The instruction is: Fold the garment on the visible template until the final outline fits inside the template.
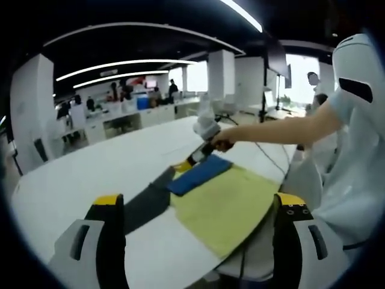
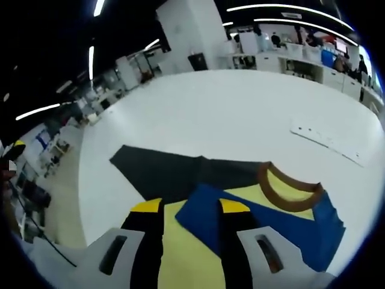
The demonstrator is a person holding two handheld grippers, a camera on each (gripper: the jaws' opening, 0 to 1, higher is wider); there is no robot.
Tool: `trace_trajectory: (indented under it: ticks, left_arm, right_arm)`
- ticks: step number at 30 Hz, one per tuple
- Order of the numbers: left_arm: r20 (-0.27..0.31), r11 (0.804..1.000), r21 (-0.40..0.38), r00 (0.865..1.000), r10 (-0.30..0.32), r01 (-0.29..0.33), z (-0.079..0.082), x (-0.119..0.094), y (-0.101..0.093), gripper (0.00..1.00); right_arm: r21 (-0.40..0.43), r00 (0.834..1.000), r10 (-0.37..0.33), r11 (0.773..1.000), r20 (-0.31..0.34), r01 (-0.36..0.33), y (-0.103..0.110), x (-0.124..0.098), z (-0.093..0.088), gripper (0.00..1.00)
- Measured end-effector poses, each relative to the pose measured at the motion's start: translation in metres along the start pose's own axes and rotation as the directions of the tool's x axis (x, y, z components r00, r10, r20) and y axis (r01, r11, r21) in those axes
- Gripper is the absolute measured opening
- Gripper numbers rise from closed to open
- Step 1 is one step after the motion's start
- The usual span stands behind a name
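The garment lies on a white table (image 1: 90,180), partly on a yellow-green template sheet (image 1: 228,208). I see its blue part (image 1: 198,174) on the sheet and its black part (image 1: 147,201) spread off it onto the table. The right gripper view shows the blue part (image 2: 295,226), a brown collar (image 2: 283,191) around yellow cloth, the black part (image 2: 174,171) and the template (image 2: 180,253). My left gripper (image 1: 200,201) hangs wide open above the table's near side. A person's hand holds my right gripper (image 1: 191,161) at the blue cloth; the right gripper (image 2: 190,208) stands open over the blue edge.
The person in white (image 1: 355,150) stands at the table's right edge, arm stretched over the template. A white strip (image 2: 328,139) lies farther out on the table. A cable (image 1: 271,158) runs along the right side. Desks and people fill the room behind.
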State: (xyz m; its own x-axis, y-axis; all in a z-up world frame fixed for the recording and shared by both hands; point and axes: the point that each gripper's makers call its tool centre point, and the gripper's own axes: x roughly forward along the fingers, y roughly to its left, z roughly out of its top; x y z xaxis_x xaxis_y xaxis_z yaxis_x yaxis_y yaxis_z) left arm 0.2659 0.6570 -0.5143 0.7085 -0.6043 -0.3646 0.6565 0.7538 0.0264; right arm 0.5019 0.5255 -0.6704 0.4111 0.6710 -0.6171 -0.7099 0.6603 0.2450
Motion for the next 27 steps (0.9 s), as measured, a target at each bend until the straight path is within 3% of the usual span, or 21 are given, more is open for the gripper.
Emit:
trace_trajectory:
  ticks: [13,27]
  left_arm:
    - [-0.024,1.000,-0.003,0.999,-0.030,0.029,0.003,0.009,-0.008,1.00]
    - [-0.032,1.000,0.005,0.999,-0.023,0.023,0.002,0.011,-0.010,1.00]
  right_arm:
    - [-0.026,1.000,-0.007,1.000,0.030,0.007,0.000,-0.025,-0.004,0.55]
    - [-0.125,0.999,-0.032,0.992,0.037,0.037,0.006,-0.041,-0.015,0.79]
